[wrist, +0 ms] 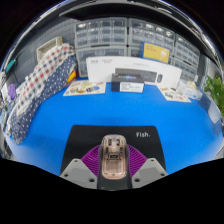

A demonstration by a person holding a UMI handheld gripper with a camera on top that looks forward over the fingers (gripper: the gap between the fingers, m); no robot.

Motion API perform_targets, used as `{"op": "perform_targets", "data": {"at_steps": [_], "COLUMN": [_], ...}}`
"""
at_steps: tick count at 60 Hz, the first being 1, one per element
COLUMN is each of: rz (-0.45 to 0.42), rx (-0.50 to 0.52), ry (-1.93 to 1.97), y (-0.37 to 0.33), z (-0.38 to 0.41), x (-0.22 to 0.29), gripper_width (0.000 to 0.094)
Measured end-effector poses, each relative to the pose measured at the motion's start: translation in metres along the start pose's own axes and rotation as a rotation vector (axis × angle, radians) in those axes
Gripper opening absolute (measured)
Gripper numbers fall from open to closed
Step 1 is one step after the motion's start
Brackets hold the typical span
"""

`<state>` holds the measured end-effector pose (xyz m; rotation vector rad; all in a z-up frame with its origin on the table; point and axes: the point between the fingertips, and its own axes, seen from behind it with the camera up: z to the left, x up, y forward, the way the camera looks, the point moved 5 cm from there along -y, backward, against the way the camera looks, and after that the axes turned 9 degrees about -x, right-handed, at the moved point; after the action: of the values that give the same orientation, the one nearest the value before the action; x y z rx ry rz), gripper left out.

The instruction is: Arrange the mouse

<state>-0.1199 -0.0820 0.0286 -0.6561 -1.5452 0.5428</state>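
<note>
In the gripper view, your fingers (pixel 112 170) are pinching the mouse (pixel 113 159): a pale pinkish mouse sits lengthwise between the two purple pads (pixel 92 158), and both pads appear to press on its sides. It looks lifted, or only just resting, over the black mouse pad (pixel 112 135), which lies on the blue table (pixel 60 120) just ahead of the fingers and carries the word "Fish." near its far right corner.

Beyond the mouse pad, well apart from you, a white box with a dark printer-like device (pixel 132 72) stands at the back of the table. Papers (pixel 84 88) lie to its left, and a patterned cloth (pixel 38 82) drapes along the left side. Shelving with small bins (pixel 122 35) fills the wall behind.

Judging by this, you are in the carry-and-place step: the mouse is in your grip and the mouse pad is the likely target. The next move calls for a short reach forward, a level descent until the mouse settles on the mouse pad, then a release.
</note>
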Motion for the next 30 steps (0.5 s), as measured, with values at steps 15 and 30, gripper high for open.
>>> {"op": "perform_targets", "data": {"at_steps": [15,30], "rz": [-0.012,-0.009], "rx": [-0.009,-0.045], "ry": [-0.006,0.038], "y": [0.003,-0.017], "z": [0.0,-0.016], "x": [-0.008,0.007], "gripper_width": [0.0392,0.0853]}}
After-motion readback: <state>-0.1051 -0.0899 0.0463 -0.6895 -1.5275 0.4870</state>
